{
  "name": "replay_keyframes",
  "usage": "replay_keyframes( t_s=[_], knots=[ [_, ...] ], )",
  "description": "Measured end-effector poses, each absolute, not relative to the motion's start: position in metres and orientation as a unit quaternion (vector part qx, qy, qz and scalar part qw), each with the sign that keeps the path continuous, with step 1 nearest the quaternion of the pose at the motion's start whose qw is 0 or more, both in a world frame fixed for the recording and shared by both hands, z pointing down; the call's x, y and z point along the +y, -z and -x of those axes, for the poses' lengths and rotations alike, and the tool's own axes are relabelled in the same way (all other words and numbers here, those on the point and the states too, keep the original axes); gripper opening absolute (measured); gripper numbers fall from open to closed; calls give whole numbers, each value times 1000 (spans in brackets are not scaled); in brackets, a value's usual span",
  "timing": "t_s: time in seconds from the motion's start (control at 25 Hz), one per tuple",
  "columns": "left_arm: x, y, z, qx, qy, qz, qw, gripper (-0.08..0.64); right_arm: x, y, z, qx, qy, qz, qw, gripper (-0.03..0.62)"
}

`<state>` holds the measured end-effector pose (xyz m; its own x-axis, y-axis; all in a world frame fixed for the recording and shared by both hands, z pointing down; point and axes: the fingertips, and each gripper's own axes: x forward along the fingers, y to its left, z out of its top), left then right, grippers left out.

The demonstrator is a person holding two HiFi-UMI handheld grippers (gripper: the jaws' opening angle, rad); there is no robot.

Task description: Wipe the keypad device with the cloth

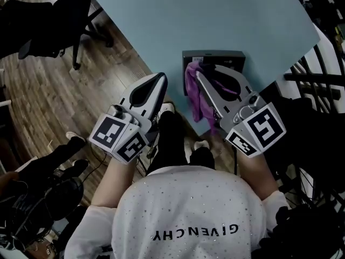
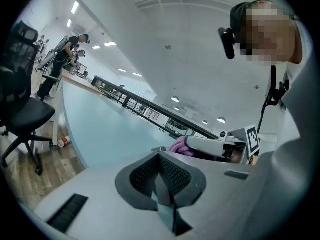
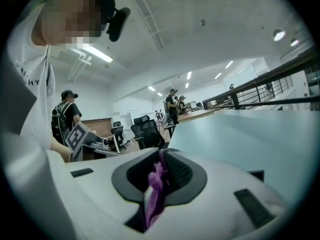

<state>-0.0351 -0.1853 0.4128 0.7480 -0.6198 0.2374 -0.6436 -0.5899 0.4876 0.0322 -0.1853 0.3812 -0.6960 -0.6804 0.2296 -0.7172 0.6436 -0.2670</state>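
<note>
The dark grey, box-shaped keypad device point(image 1: 215, 57) sits at the near edge of the pale blue table point(image 1: 205, 15). A crumpled purple cloth point(image 1: 193, 88) hangs across its front left corner, pinched between the closed jaws of the right gripper point(image 1: 200, 77). To the left, the left gripper point(image 1: 160, 80) has its jaws pressed together on nothing, apart from the device.

You're working over a light blue table point(image 1: 215, 15) w/ the dark keypad device point(image 1: 214, 57) sitting right by its near edge, btw.
</note>
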Motion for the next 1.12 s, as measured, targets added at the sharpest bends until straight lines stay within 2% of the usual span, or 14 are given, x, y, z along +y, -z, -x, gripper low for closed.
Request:
replay_keyframes(
  t_s=[0.44,1.12],
  knots=[
    [-178,-445,12,-315,-33,-894,315,0,-198,-396,-27,-898,-153,-408,64,31],
    [-181,-458,2,-316,-41,-891,322,1,-195,-412,-121,-838,-177,-512,56,32]
  ],
)
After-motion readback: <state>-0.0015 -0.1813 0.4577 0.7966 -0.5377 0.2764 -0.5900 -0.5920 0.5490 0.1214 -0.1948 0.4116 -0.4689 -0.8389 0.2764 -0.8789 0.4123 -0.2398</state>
